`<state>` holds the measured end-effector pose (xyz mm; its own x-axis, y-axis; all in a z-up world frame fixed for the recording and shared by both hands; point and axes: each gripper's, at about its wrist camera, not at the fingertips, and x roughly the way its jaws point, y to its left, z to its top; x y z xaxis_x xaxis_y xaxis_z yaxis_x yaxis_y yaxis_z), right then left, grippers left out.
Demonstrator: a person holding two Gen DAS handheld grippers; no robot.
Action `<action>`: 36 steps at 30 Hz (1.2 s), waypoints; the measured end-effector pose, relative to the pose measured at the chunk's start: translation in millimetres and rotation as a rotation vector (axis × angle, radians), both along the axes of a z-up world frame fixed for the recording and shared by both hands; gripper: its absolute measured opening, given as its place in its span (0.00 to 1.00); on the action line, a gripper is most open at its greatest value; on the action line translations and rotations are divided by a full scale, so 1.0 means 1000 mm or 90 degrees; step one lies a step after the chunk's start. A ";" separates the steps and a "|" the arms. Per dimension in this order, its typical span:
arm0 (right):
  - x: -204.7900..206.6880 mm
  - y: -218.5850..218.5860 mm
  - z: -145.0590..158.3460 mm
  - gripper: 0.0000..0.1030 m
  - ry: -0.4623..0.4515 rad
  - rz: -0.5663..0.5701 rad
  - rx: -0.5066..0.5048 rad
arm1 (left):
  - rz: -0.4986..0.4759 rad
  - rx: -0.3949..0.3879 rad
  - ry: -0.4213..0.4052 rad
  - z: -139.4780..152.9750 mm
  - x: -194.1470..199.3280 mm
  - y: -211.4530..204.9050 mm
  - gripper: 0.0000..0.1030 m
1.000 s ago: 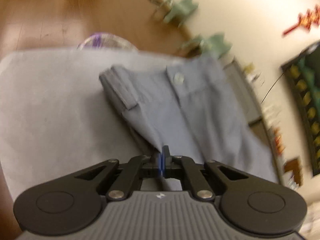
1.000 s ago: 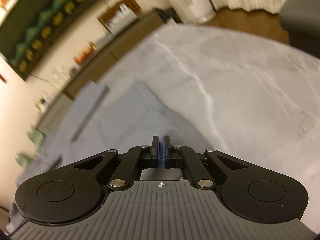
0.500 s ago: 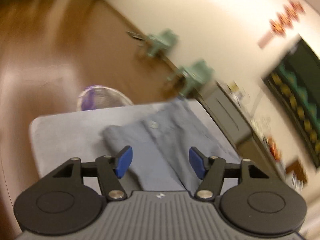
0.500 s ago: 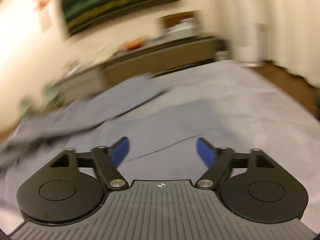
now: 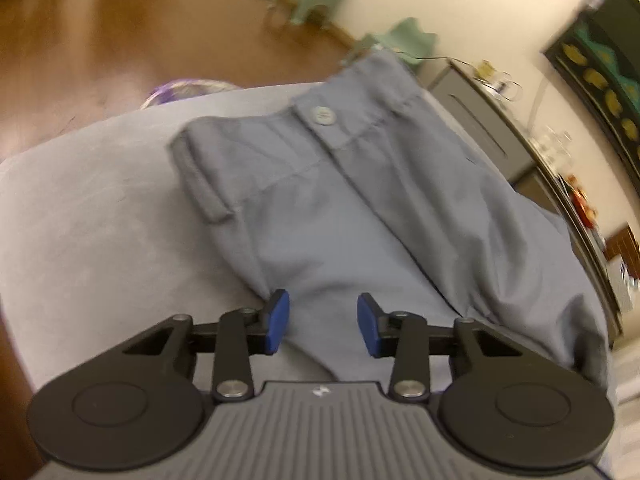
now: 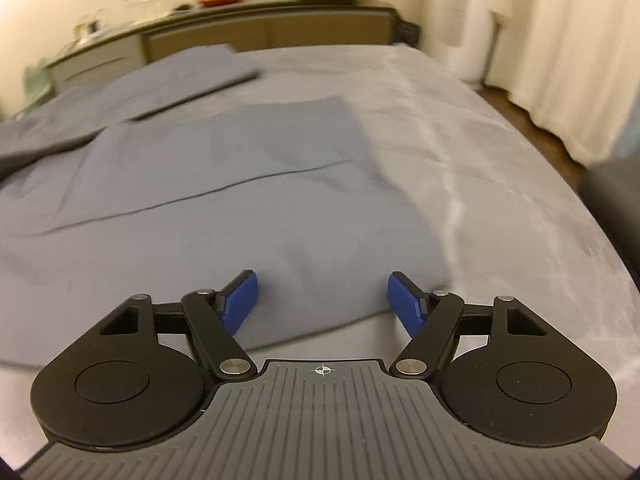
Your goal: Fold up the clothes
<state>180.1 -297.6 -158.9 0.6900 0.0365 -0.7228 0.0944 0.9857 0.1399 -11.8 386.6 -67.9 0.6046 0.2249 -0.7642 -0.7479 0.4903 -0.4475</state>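
Both the left gripper [image 5: 323, 323] and right gripper [image 6: 321, 304] are wide open, holding nothing, right over the grey-blue trousers [image 5: 360, 208] on the surface [image 5: 92, 232].

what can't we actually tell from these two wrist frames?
- Trousers, left wrist view: the near edge runs under the left gripper body; the legs are cut off at right.
- Right wrist view: the trousers' waist lies off the left edge; contact between the right gripper and the cloth is unclear.
- Sideboard items: blurred, too small to tell.
- Purple object behind the table: mostly hidden.
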 end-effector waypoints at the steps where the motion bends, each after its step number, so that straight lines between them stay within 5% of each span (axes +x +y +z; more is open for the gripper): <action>1: -0.002 -0.009 0.002 0.68 0.000 -0.019 0.024 | -0.002 0.000 -0.008 0.007 0.000 -0.004 0.44; 5: 0.000 -0.005 0.018 0.78 -0.028 0.000 0.269 | -0.058 -0.007 -0.085 0.032 0.022 -0.022 0.57; 11: 0.065 0.060 0.033 0.82 -0.035 0.049 0.461 | -0.150 -0.033 -0.142 0.039 0.097 -0.056 0.66; 17: 0.151 0.081 0.024 0.83 -0.030 -0.056 0.425 | -0.186 -0.044 -0.107 -0.001 0.115 -0.079 0.65; 22: 0.202 0.083 -0.007 0.78 -0.009 -0.143 0.436 | -0.162 -0.075 -0.137 -0.031 0.103 -0.069 0.64; 27: 0.223 0.134 -0.026 0.78 -0.005 -0.127 0.536 | -0.163 -0.086 -0.148 -0.034 0.100 -0.062 0.64; 30: 0.222 0.156 -0.021 0.78 -0.006 -0.100 0.501 | -0.169 -0.079 -0.147 -0.034 0.100 -0.062 0.64; 31: 0.222 0.162 -0.019 0.75 -0.008 -0.091 0.483 | -0.171 -0.076 -0.148 -0.034 0.100 -0.063 0.64; 34: 0.221 0.179 -0.012 0.03 -0.016 -0.062 0.428 | -0.176 -0.066 -0.145 -0.033 0.102 -0.065 0.64; 36: 0.220 0.190 -0.007 0.01 -0.021 -0.043 0.391 | -0.179 -0.059 -0.141 -0.032 0.104 -0.067 0.64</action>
